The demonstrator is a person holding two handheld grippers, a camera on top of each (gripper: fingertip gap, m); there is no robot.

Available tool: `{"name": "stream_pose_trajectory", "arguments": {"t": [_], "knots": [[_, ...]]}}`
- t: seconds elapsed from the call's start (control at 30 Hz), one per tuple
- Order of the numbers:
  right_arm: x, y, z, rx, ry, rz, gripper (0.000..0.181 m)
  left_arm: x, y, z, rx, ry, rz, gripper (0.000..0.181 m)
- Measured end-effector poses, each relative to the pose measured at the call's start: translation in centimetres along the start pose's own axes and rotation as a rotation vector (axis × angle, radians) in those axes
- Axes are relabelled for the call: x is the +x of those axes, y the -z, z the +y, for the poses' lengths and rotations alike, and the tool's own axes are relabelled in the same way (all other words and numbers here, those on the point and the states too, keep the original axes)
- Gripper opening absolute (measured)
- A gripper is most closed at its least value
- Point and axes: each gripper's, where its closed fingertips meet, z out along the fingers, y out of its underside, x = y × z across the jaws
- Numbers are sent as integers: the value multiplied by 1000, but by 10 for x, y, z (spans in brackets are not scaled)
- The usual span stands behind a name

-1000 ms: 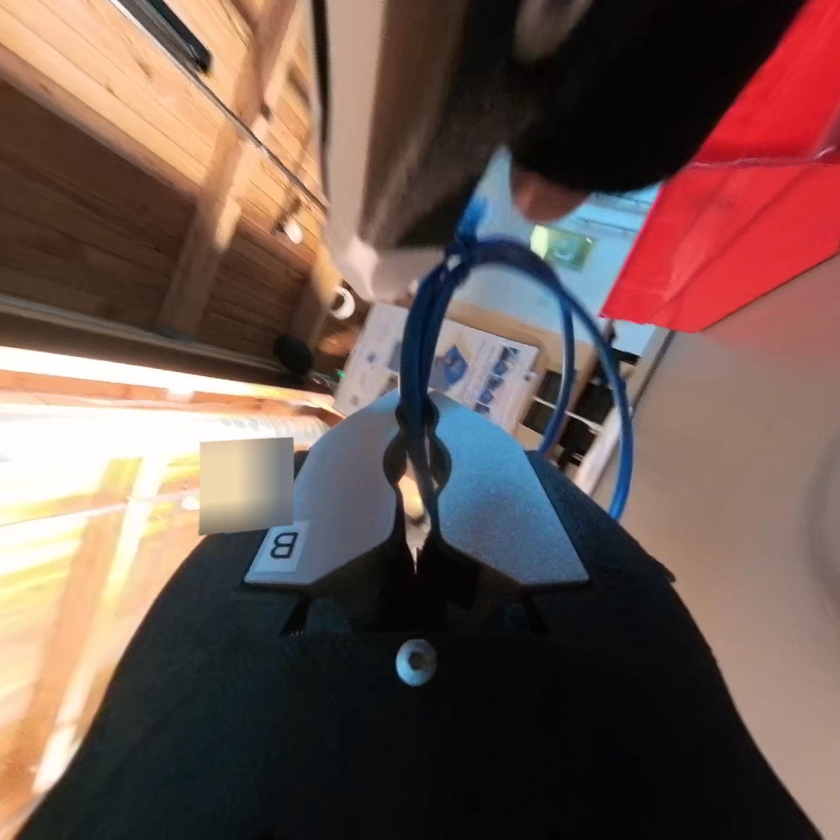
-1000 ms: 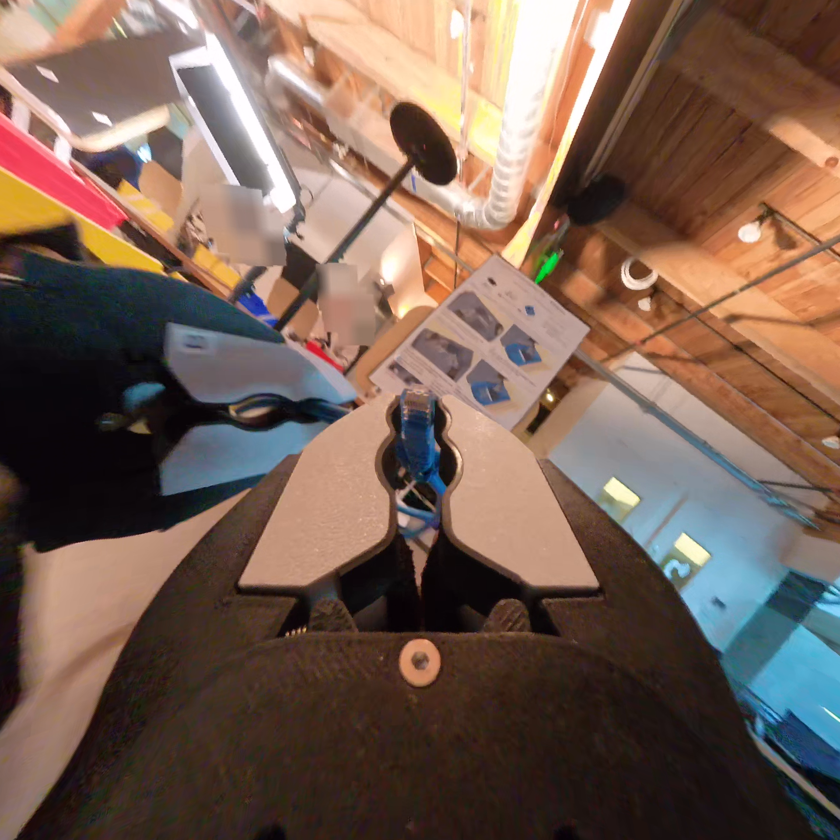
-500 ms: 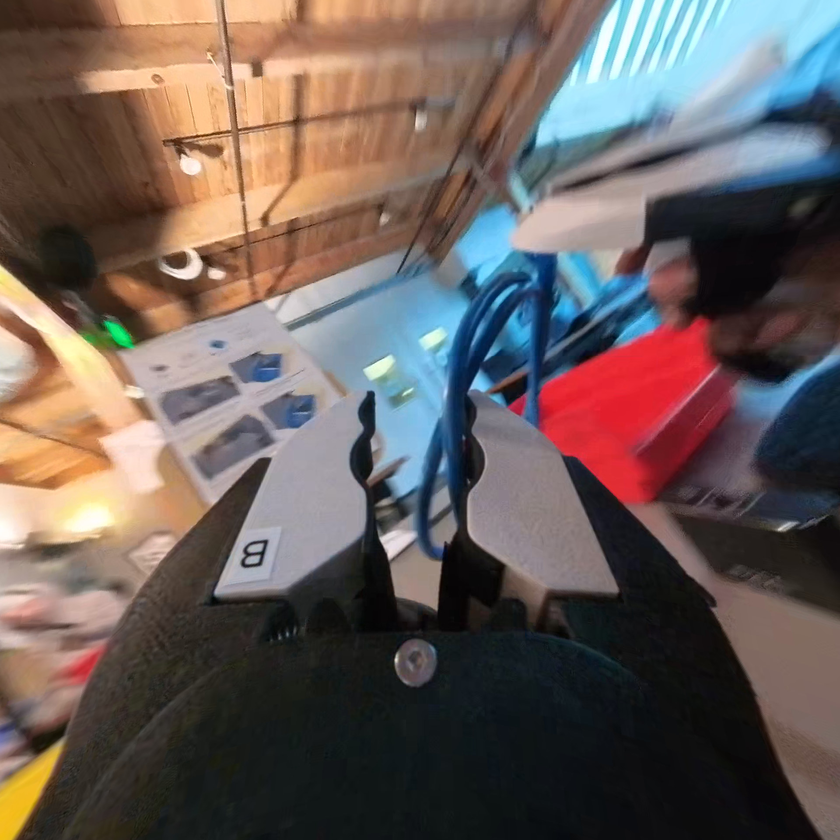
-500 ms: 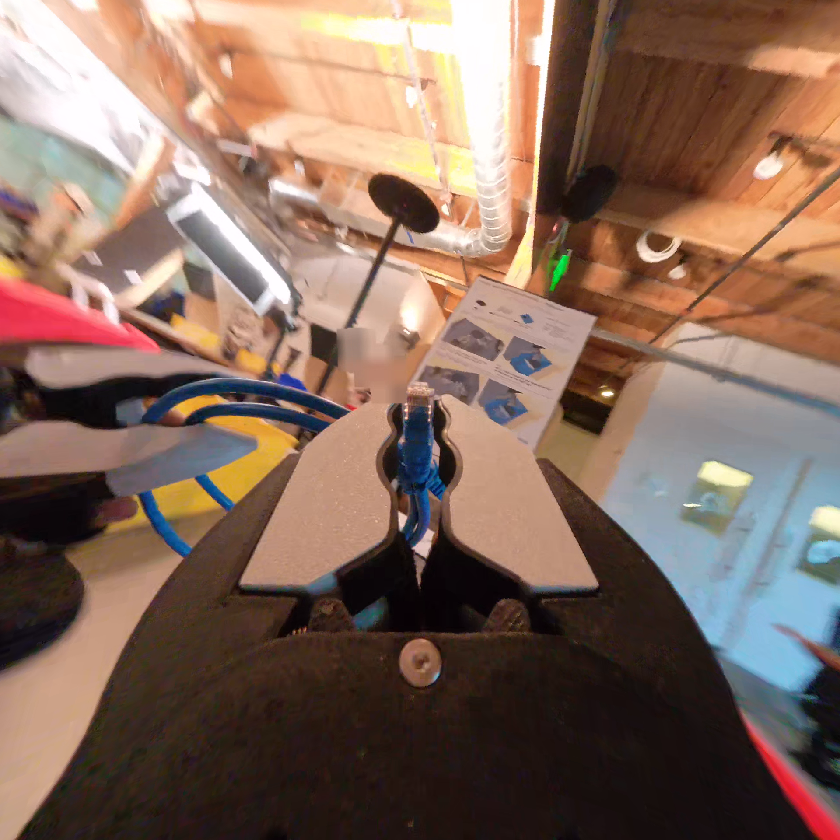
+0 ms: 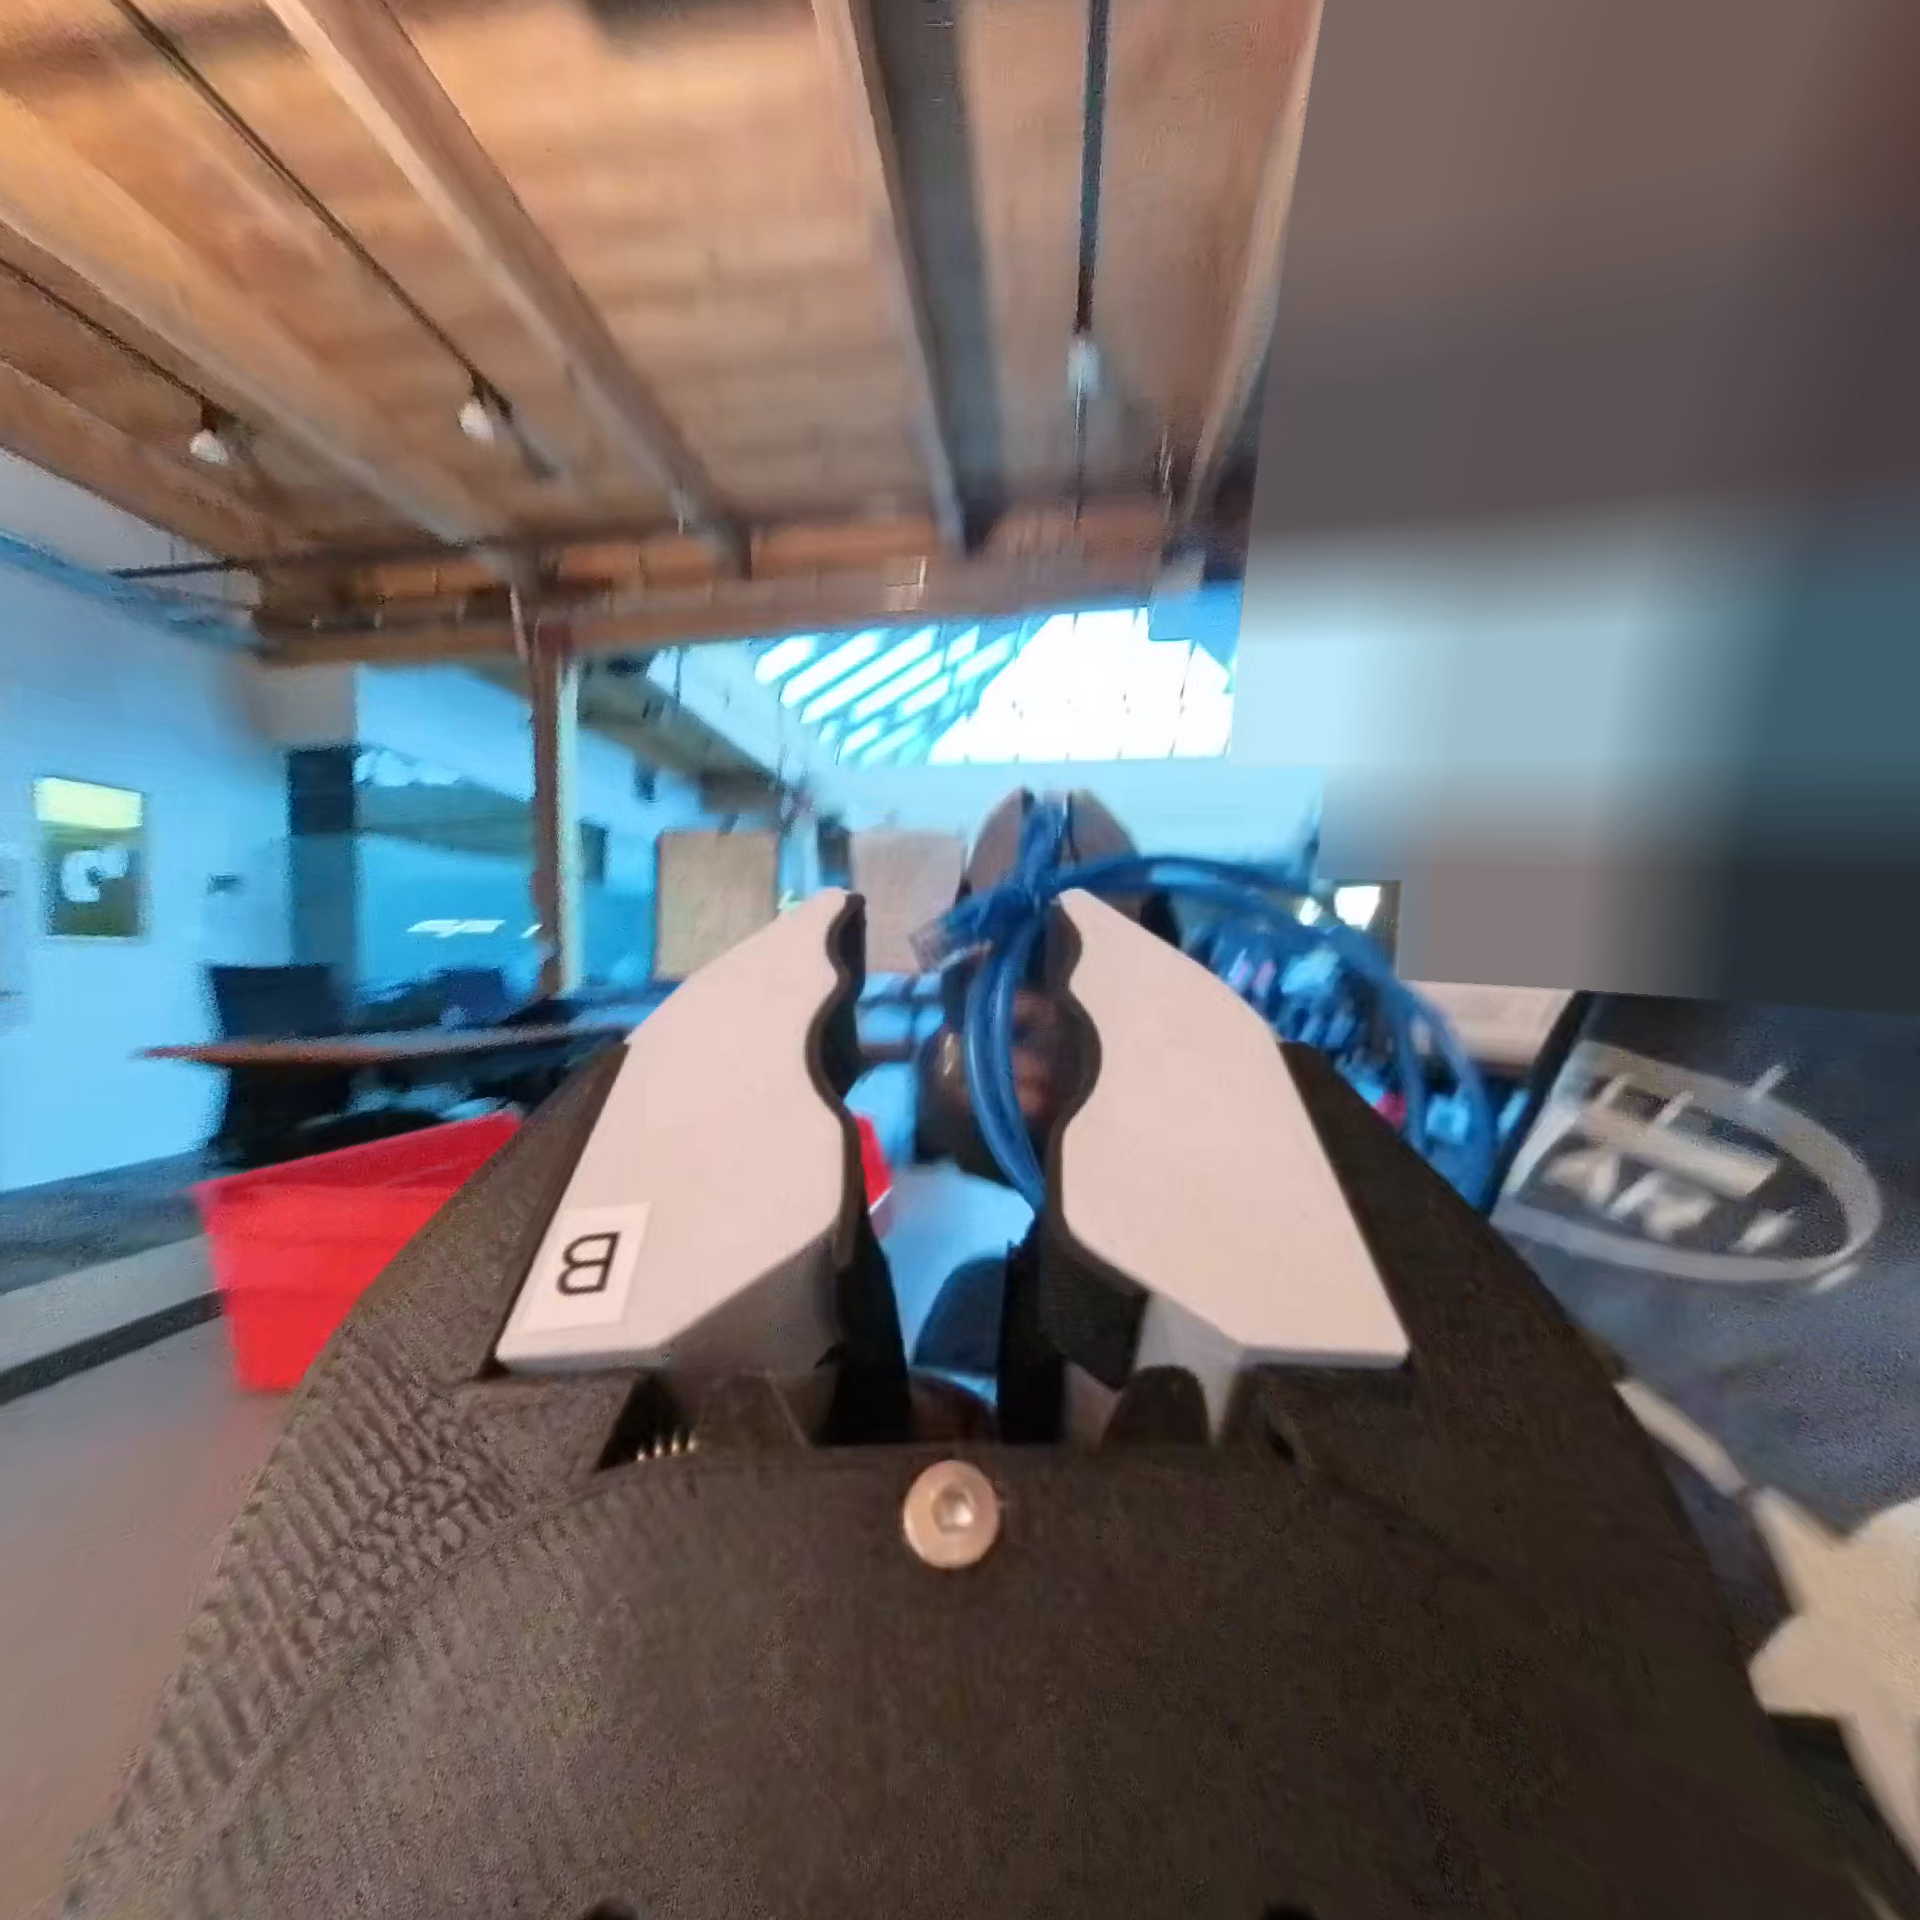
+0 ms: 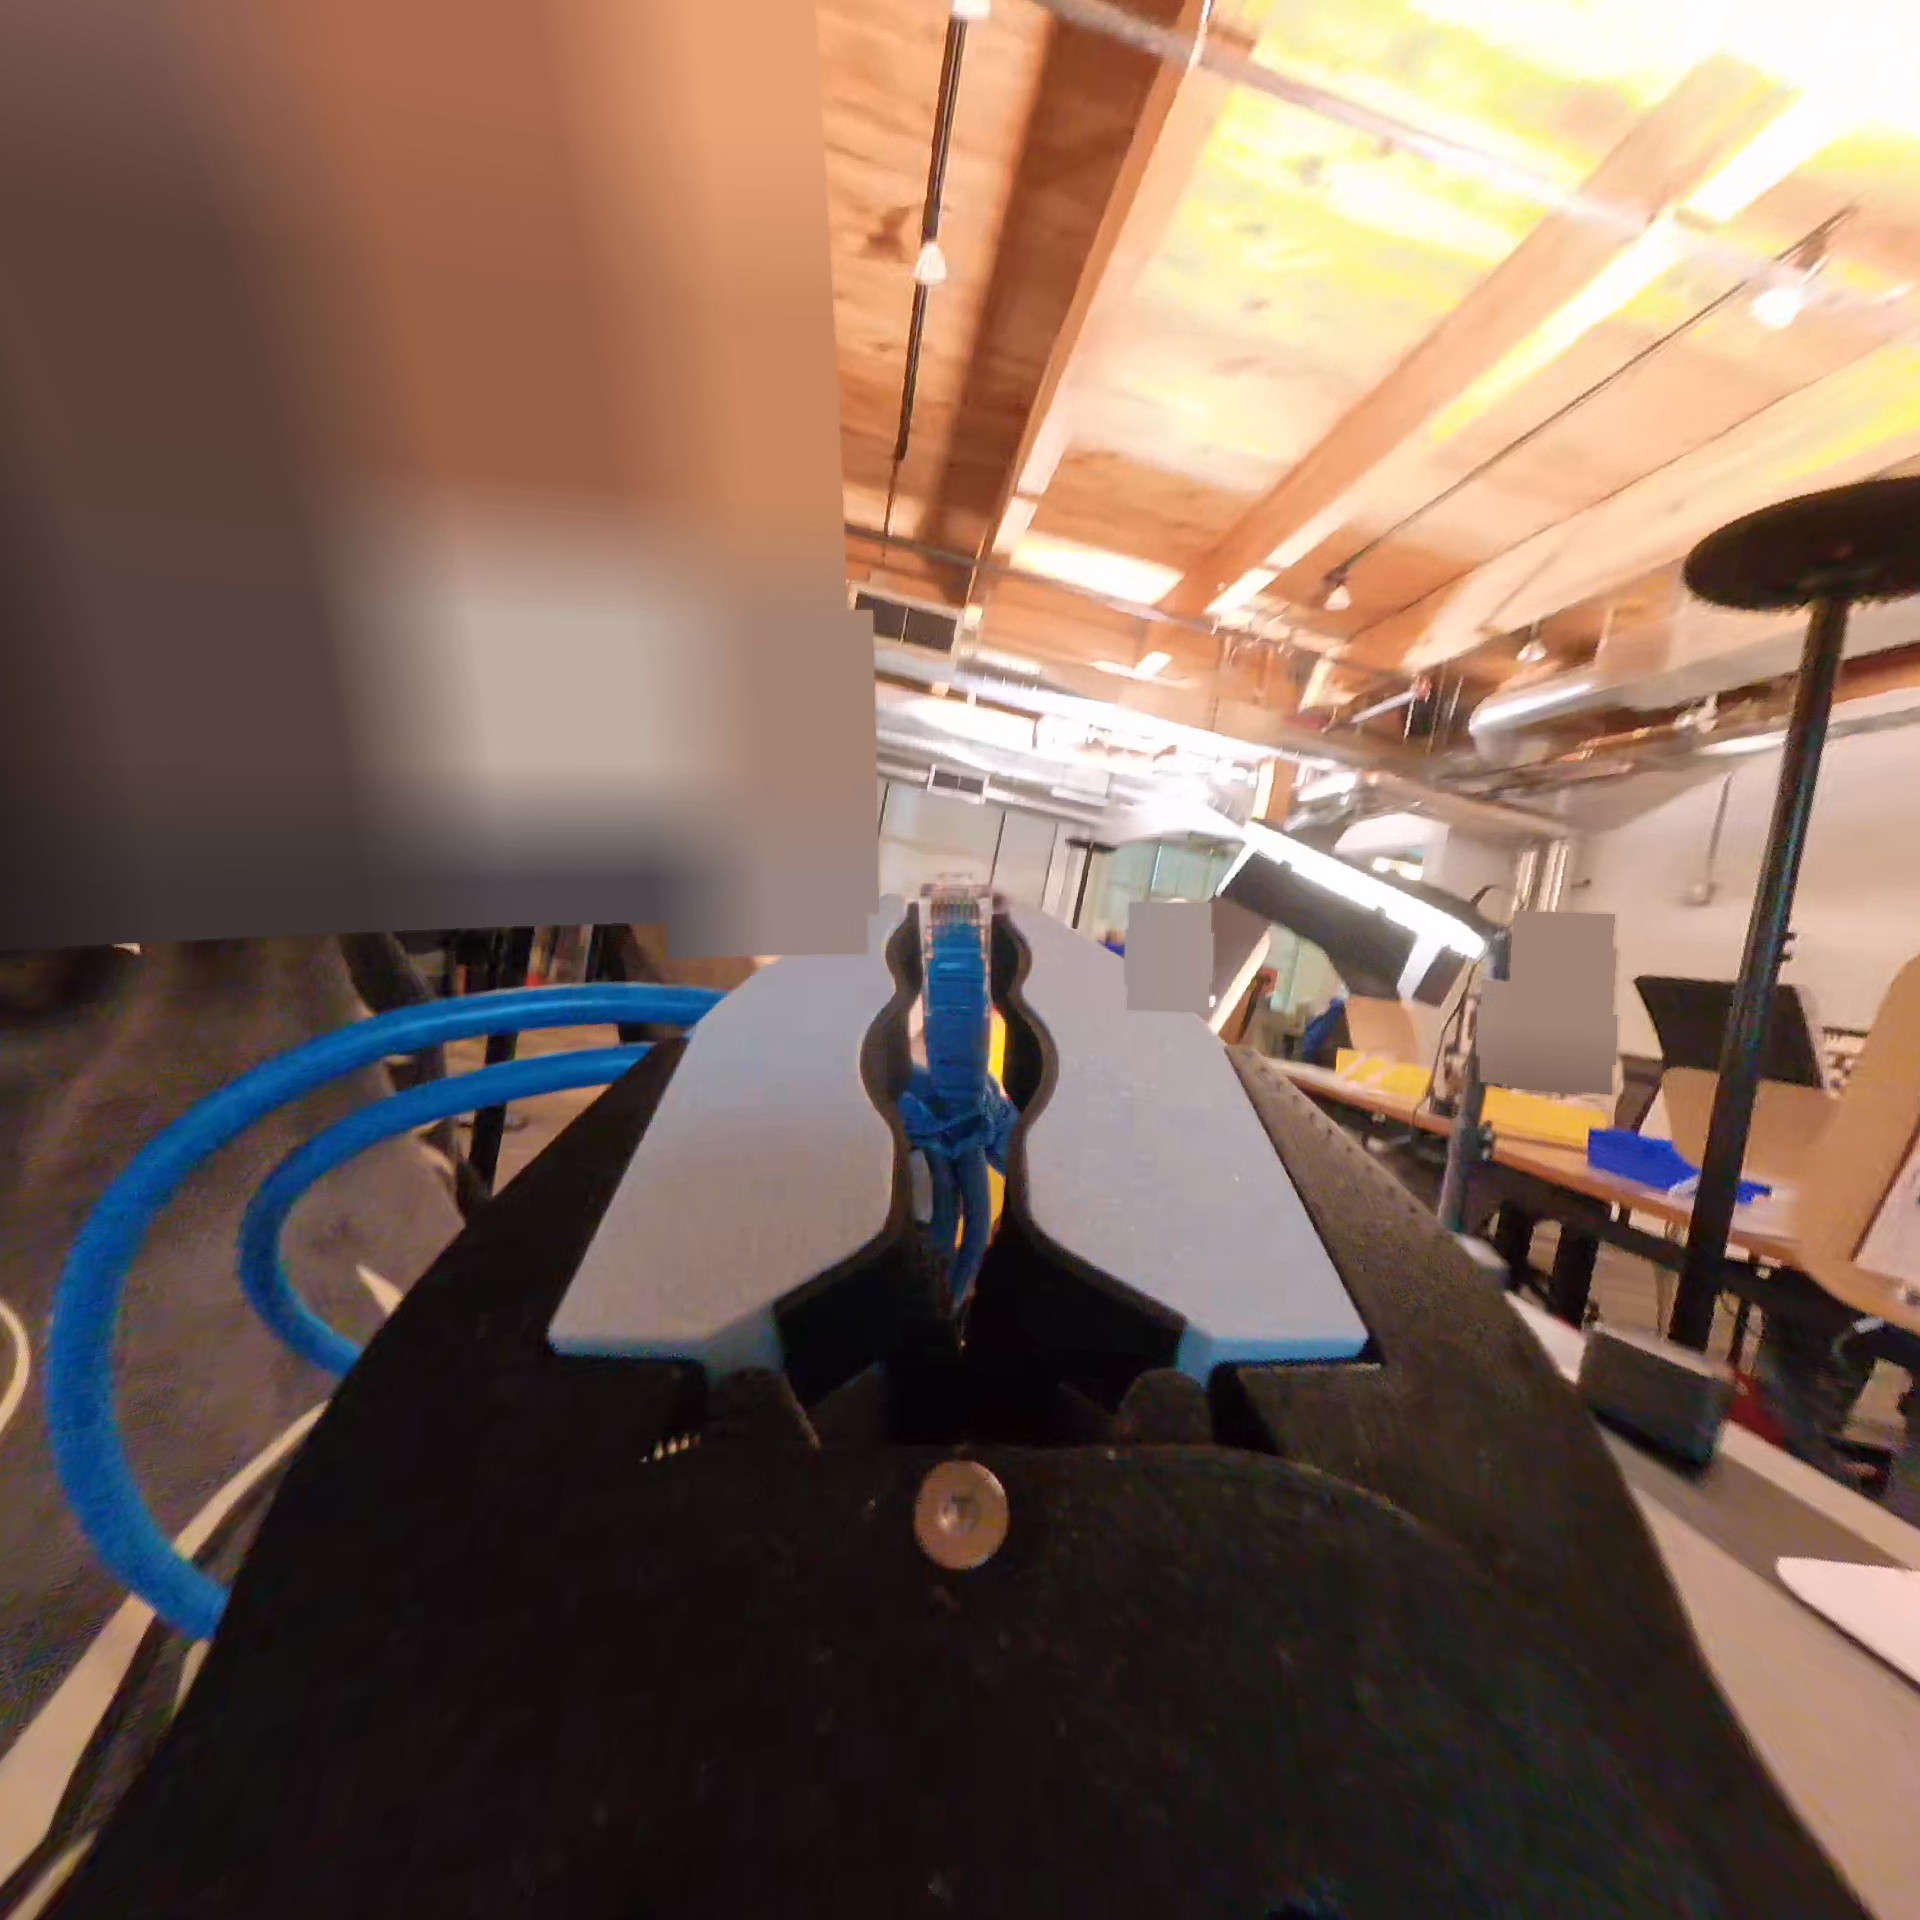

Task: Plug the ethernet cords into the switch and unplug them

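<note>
Between the right fingers: cord (image 6: 954, 1023), blue, pinched in the wavy gap with its clear plug standing up past the tips
Right gripper (image 6: 956, 935): fingers (image 6: 769, 1132) pressed onto the cord; below the plug a thin blue tie binds the strands, which run down into the throat
Cord slack: two blue loops arc out to the left of the right gripper and pass behind its black body
Left gripper (image 5: 958, 914): fingers (image 5: 727, 1122) spread, with a clear gap between them; whether the cord touches the right-hand finger cannot be told
Cord from the left view: the bundle (image 5: 1003, 997) shows through the gap, close to the right-hand finger, held by the right gripper (image 5: 1039, 831), which appears farther off and faces this camera; a plug pokes out to the left near the tips
Pose, right: pointed nearly level and slightly upward, wooden ceiling filling the top of the view, tables and a black stand (image 6: 1756, 935) beyond
Pose, left: pointed nearly level toward the other gripper, a red bin (image 5: 332, 1236) on the counter (image 5: 94, 1538) at lower left
Switch: not seen in either view
</note>
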Motion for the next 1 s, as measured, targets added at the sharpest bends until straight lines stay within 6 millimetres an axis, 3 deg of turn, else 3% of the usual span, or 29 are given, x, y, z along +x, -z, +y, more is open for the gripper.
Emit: {"name": "stream_pose_trajectory", "arguments": {"t": [0.17, 0.3, 0.4, 0.5, 0.7, 0.9, 1.0], "knots": [[-13, -9, 50, -210, -17, -41, 11, 19, -22, 39, -216, -374, -34, 36], [-32, -19, 68, -256, -49, -123, 11, 25, -24, 74, -428, -597, -8, 32], [-29, -20, 71, -277, -4, -84, 11, 16, -23, 81, -486, -695, -54, 20], [-23, -17, 43, -159, 7, -46, 11, -3, -13, 94, -608, -745, -111, 19], [-12, 1, 14, -121, 134, 67, 11, -28, 1, 87, -639, -688, -199, 18], [-9, 20, 39, -302, 241, 121, 13, -32, 8, 71, -576, -646, -221, 16], [-9, 29, 51, -424, 290, 160, 18, -38, 12, 67, -627, -731, -267, 16]]}}
